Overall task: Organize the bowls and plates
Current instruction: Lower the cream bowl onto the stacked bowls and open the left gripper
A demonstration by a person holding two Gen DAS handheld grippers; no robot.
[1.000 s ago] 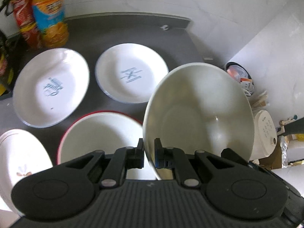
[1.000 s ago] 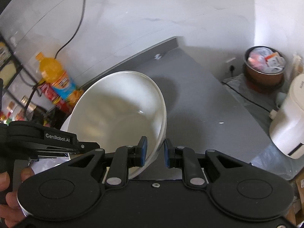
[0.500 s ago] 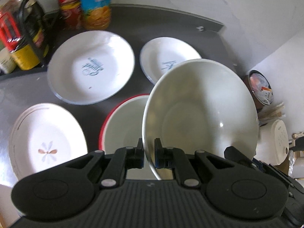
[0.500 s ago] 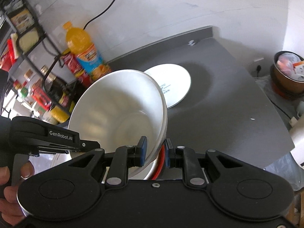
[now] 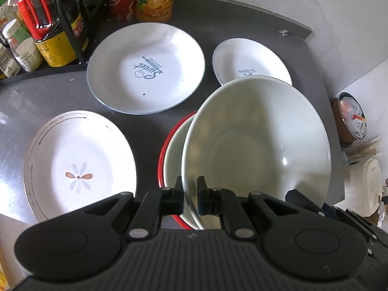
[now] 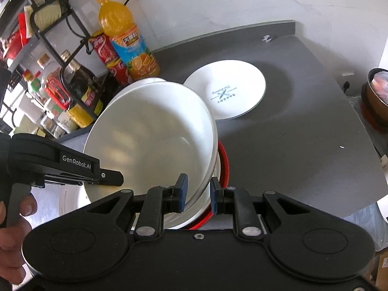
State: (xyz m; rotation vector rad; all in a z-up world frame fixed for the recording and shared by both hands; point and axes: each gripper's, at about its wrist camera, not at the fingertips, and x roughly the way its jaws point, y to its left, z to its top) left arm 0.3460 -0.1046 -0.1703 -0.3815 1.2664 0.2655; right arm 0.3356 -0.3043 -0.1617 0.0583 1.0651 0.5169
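On the grey surface (image 5: 72,92), the white bowl (image 5: 257,145) hangs tilted over the red-rimmed bowl (image 5: 173,150), which lies toward nine o'clock, underneath. The left tool (image 5: 189,198) pinches its near rim at six o'clock. The right tool (image 6: 196,194), narrowly parted, clamps the opposite rim.

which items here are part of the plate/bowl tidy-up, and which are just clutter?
Job:
white bowl, held by both grippers
red-rimmed bowl
Sweet plate
flower plate
bakery plate

Clutter:
juice bottle
red can
condiment rack
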